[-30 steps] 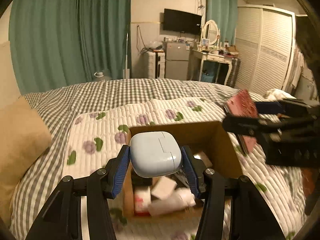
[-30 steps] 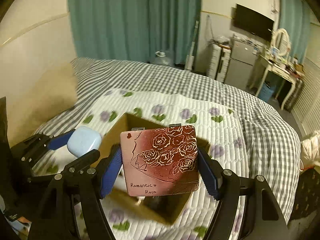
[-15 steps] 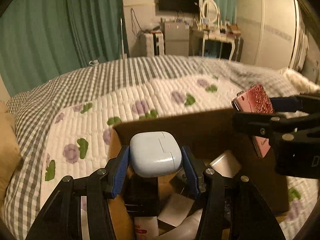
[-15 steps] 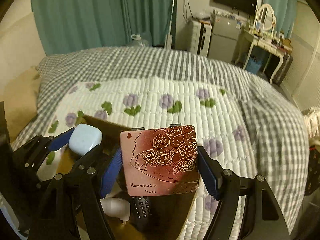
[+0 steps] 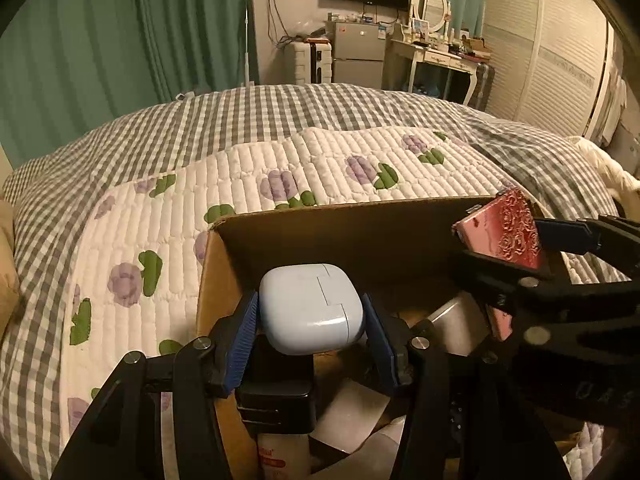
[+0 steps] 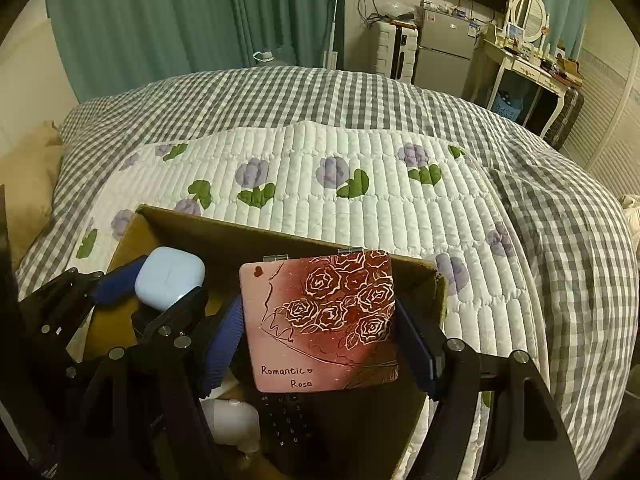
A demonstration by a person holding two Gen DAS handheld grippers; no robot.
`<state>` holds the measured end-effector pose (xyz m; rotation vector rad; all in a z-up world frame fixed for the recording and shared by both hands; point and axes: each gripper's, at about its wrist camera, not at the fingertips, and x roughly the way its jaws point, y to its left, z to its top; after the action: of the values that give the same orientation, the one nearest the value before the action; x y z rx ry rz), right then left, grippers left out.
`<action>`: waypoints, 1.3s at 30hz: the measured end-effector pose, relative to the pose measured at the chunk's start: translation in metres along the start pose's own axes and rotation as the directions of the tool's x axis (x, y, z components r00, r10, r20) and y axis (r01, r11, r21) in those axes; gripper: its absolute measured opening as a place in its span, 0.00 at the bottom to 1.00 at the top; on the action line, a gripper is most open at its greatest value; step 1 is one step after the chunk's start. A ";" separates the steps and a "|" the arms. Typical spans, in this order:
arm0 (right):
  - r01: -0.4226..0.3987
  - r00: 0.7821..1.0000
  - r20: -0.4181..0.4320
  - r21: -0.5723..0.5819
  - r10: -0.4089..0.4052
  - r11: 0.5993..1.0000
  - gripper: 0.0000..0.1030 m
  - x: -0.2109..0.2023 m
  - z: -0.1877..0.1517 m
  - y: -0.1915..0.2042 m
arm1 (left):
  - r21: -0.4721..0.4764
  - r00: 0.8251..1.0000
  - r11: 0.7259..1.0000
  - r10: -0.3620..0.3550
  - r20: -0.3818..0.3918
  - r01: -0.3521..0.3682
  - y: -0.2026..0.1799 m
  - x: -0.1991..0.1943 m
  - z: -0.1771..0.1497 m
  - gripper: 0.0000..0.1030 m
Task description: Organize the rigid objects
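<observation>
My left gripper [image 5: 310,314] is shut on a pale blue earbud case [image 5: 310,308] and holds it over the left side of an open cardboard box [image 5: 340,232]. The case also shows in the right wrist view [image 6: 170,278]. My right gripper [image 6: 320,336] is shut on a pink "Romantic Rose" compact case [image 6: 322,320] over the right side of the box [image 6: 240,236]. In the left wrist view the compact [image 5: 504,236] hangs at the box's right wall. Both items are inside the box opening, above its contents.
The box holds a black block [image 5: 276,396], a white bottle [image 6: 232,420], a black remote [image 6: 284,428] and white packets. It sits on a white floral quilt [image 6: 360,200] over a grey checked bedspread [image 5: 280,120]. A tan pillow [image 6: 24,172] lies left.
Both grippers have moved forward and down with their items, from above the box to inside its opening. Neither grip has changed.
</observation>
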<state>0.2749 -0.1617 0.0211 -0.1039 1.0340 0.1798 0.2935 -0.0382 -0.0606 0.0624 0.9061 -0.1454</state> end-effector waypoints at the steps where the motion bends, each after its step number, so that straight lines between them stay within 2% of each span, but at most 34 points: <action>1: 0.003 1.000 0.005 0.000 -0.003 1.000 0.71 0.000 0.000 0.001 | 0.004 1.000 1.000 0.004 -0.008 -0.004 -0.001 0.001 0.000 0.54; 3: 0.008 1.000 0.000 0.009 -0.008 1.000 0.71 0.002 0.001 0.001 | 0.009 1.000 1.000 0.009 -0.017 -0.008 -0.002 0.002 0.000 0.56; 4: 0.008 1.000 -0.004 0.018 -0.008 1.000 0.72 0.003 0.002 -0.001 | 0.010 1.000 1.000 0.008 -0.015 -0.008 -0.002 0.000 0.001 0.63; 7: 0.010 0.999 0.035 0.026 -0.011 1.000 0.75 -0.011 0.005 -0.004 | 0.021 1.000 1.000 -0.010 0.005 0.010 -0.004 -0.008 0.003 0.71; 9: 0.007 0.998 0.065 0.028 -0.009 1.000 0.76 -0.025 0.009 -0.008 | 0.040 0.999 0.999 0.007 0.033 -0.008 -0.006 -0.019 0.007 0.72; 14: 0.010 0.985 0.170 0.039 -0.016 0.999 0.76 -0.081 0.024 -0.019 | 0.037 0.989 0.999 0.011 0.149 -0.017 0.000 -0.067 0.030 0.72; 17: 0.010 0.969 0.246 0.034 -0.018 0.999 0.76 -0.126 0.031 -0.023 | 0.013 0.967 1.000 -0.002 0.255 -0.002 0.006 -0.111 0.044 0.72; 22: 0.048 0.922 0.385 -0.011 -0.040 0.999 0.79 -0.198 0.024 -0.017 | 0.019 0.910 0.999 0.021 0.413 -0.032 0.011 -0.191 0.055 0.72; 25: 0.064 0.890 0.454 -0.018 -0.049 0.998 0.79 -0.235 0.010 -0.012 | -0.001 0.889 0.999 0.038 0.456 -0.042 0.016 -0.225 0.053 0.72; 26: 0.060 0.877 0.478 -0.023 -0.041 0.998 0.79 -0.248 0.003 -0.010 | -0.010 0.881 0.997 0.074 0.467 -0.078 0.014 -0.238 0.048 0.72; 29: 0.057 0.833 0.553 -0.049 -0.021 0.997 0.80 -0.277 -0.021 -0.003 | 0.000 0.869 0.989 0.131 0.477 -0.149 0.006 -0.255 0.031 0.72; 32: 0.086 0.792 0.610 -0.053 -0.035 0.995 0.83 -0.294 -0.050 0.003 | 0.011 0.863 0.990 0.114 0.493 -0.137 -0.003 -0.266 0.004 0.73; 35: 0.077 0.776 0.630 -0.029 -0.042 0.997 0.85 -0.298 -0.079 0.002 | 0.017 0.859 0.994 0.082 0.505 -0.105 -0.013 -0.268 -0.026 0.77; 38: 0.071 0.754 0.655 0.000 -0.053 0.997 0.93 -0.292 -0.114 0.005 | -0.003 0.836 0.995 0.086 0.542 -0.101 -0.019 -0.266 -0.055 0.88; 39: 0.071 0.747 0.662 0.011 -0.060 0.997 0.95 -0.289 -0.122 0.006 | -0.004 0.836 0.996 0.077 0.544 -0.089 -0.020 -0.265 -0.062 0.92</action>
<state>0.0265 -0.2058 0.2079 -0.0799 0.3075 0.1431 0.0814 -0.0242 0.1098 0.0757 0.3275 -0.0835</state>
